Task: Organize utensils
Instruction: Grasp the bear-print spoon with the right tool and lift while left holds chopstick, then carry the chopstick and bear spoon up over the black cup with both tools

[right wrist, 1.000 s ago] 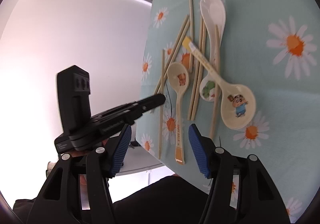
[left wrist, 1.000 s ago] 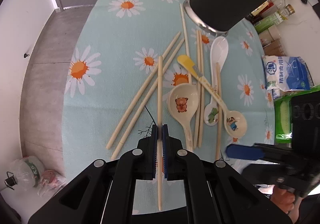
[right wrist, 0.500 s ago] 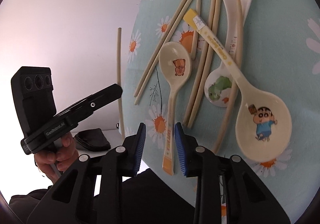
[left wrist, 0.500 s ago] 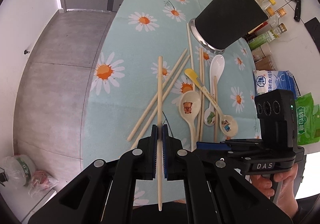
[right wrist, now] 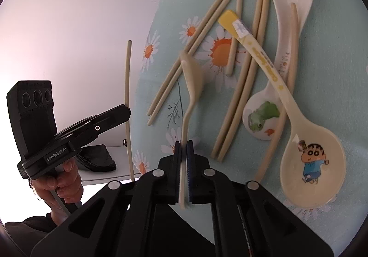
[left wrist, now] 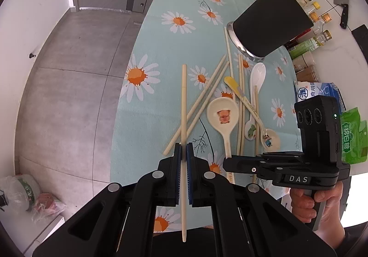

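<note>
Between the pads of the right claw (right wrist: pixel 183 165) sits the thin handle of the bear spoon (left wrist: pixel 222 116), and the claw is clenched tight on it. That spoon runs straight away from the claw, with its bowl at the far end, tipped up on its side in the right wrist view. The left claw (left wrist: pixel 183 160) is clenched too, and it grips one chopstick (left wrist: pixel 183 105) near its middle. This stick also points straight ahead along the claw, with a bit poking out behind, and it hangs above the flowery surface (left wrist: pixel 184 34) and not on it. The black cup (left wrist: pixel 271 24) stands at the far side of the pile, past all the loose chopsticks and the other spoons, so both held things must travel forward to reach it. My guess is the cup is where they belong. From the left wrist view, the right claw looks a little nearer to the cup than the left one does. Each long thing points more or less toward the cup, so it probably needs to be tipped upright before it can drop in.
</note>
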Available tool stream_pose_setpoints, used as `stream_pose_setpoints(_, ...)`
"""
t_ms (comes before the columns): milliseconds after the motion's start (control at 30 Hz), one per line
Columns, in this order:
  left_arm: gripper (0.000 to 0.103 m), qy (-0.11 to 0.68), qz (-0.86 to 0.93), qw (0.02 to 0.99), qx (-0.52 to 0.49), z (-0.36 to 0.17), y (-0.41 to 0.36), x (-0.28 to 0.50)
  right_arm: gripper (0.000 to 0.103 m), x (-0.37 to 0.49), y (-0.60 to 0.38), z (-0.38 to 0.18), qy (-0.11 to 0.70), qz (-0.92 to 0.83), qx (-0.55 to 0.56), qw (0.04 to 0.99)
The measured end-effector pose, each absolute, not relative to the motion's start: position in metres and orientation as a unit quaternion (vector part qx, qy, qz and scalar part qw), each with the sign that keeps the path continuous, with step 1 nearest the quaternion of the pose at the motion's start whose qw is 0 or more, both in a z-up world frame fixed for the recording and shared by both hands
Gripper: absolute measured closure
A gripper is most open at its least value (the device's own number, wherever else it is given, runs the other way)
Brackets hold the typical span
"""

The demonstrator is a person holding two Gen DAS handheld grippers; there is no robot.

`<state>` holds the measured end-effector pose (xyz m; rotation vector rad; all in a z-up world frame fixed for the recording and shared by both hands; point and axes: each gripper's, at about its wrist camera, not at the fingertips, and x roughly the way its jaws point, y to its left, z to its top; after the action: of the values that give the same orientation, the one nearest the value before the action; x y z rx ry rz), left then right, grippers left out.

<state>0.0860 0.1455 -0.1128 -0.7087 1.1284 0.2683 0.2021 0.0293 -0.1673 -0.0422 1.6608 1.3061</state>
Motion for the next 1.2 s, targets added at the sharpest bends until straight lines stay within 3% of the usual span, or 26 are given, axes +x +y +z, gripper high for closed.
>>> stream_pose_setpoints(467,0.099,0.49,0.087,0.804,-0.324,-0.092,0.157,0.105,0.098,0.205,0.03,-0.086,0.622,0.563,0.006,0.544)
stream_pose_setpoints(733,0.099,0.436,0.047,0.846,-0.304,-0.053,0.166,0.129,0.098,0.225,0.033,-0.03,0.548,0.57,0.031,0.611)
stream_pose_setpoints(1200,0.099,0.349,-0.011,0.907,-0.236,0.011,0.166,0.175,0.098,0.261,0.012,0.013,0.442,0.543,0.081,0.709)
